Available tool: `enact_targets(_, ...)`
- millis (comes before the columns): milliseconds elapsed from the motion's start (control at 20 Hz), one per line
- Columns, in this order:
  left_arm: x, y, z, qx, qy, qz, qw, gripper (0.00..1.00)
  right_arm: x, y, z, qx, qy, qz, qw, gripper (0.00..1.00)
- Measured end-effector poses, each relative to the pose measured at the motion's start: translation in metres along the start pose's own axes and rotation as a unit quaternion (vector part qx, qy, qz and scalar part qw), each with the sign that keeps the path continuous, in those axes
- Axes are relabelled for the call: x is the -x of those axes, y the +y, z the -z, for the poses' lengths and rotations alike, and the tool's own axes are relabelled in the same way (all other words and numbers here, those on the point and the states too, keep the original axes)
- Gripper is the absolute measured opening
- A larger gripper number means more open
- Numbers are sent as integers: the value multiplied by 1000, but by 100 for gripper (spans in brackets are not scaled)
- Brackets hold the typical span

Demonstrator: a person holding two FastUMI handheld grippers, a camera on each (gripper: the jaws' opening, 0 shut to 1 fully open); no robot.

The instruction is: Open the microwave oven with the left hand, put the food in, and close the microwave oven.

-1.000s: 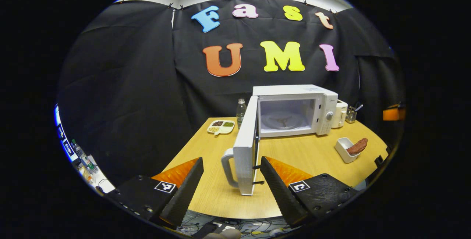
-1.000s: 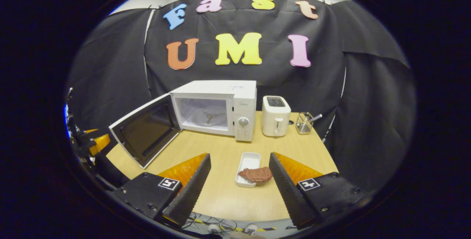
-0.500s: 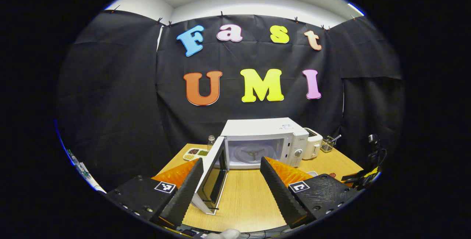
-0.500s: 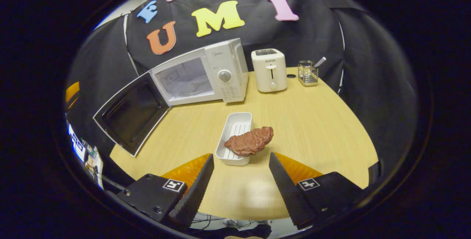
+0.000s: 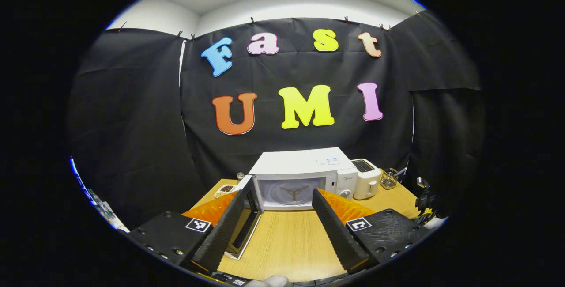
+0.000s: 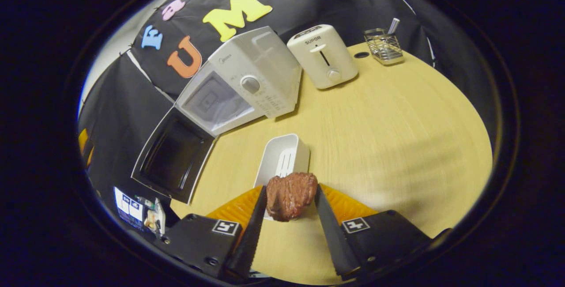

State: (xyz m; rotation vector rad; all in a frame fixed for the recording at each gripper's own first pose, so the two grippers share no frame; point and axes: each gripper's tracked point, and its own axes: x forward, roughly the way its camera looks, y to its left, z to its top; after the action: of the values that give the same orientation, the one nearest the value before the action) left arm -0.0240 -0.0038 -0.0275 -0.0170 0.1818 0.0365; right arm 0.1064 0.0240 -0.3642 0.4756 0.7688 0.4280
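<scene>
Gripping the steak (image 6: 290,195) squarely, the right tool (image 6: 289,216) is closed on it over the white tray (image 6: 282,156) — it should be lifted level toward the open microwave (image 6: 240,88); the left tool (image 5: 276,229) is held wide.

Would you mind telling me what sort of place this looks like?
Probably a staged kitchen counter in a recording booth: a microwave, a toaster and a utensil rack on a wooden table against black cloth.
</scene>
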Motion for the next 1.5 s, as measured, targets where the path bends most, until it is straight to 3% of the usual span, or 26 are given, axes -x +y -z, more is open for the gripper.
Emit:
enact_targets(50, -1, -6, -2, 3, 2, -4, 1000, 95, -2, 1, -2, 0, 6, -12, 1000, 45)
enact_targets(150, -3, -18, -3, 9, 8, -8, 1000, 96, -1, 2, -5, -10, 19, -36, 999, 29)
enact_targets(200, -4, -22, -4, 10, 11, -11, 1000, 96, -1, 5, -7, -20, 24, -55, 998, 37)
enact_targets(350, -4, -29, -6, 7, 17, -17, 1000, 96, 3, 15, -11, -49, 38, -88, 994, 20)
enact_targets(400, -4, -29, -8, 5, 15, -20, 1000, 96, 4, 17, -13, -47, 39, -91, 994, 10)
enact_targets(450, -3, -29, -8, 4, 14, -21, 1000, 96, 5, 18, -14, -39, 43, -92, 994, 17)
enact_targets(700, -6, -17, -6, 12, 9, -24, 1000, 95, 27, 47, -43, -19, 22, -107, 994, 16)
enact_targets(1000, -12, 21, 6, 10, 12, -10, 1000, 96, 17, 118, -85, 44, -41, -122, 991, 16)
enact_targets(1250, -15, 54, 18, -1, 28, 26, 999, 96, -30, 191, -100, 7, -98, -131, 987, 16)
enact_targets(1500, -22, 82, 29, 8, 48, 60, 997, 95, -99, 238, -116, -70, -180, -97, 976, 16)
